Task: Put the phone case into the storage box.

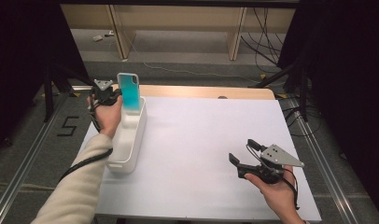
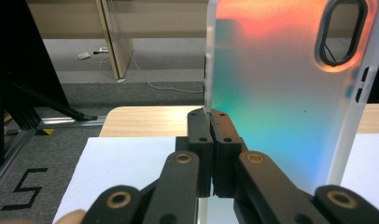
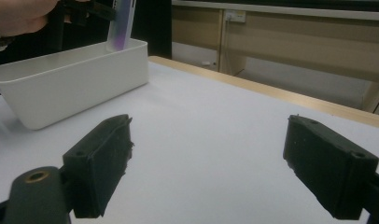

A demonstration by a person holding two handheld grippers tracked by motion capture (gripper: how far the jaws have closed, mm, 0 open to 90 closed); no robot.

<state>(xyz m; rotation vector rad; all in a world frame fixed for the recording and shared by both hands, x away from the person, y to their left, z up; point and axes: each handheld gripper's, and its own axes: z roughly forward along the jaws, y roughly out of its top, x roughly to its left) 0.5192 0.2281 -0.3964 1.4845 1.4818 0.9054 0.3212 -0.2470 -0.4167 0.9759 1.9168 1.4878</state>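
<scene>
Two grippers: left gripper (image 2: 211, 122) clamps phone case (image 1: 129, 91) over bin (image 1: 131, 135); right gripper (image 3: 208, 163) gapes empty

The phone case (image 1: 129, 91) is translucent with a white rim; in the high view it glows turquoise, and in the left gripper view (image 2: 290, 93) it fades from orange at the top through pale grey to teal and blue below. The bin (image 1: 129, 140) near the table's left edge is plain white. The table (image 1: 201, 140) has a white top with a light wood strip along its far edge. Both grippers, left (image 1: 114, 96) and right (image 1: 241, 156), are black with brass-coloured pivots.
</scene>
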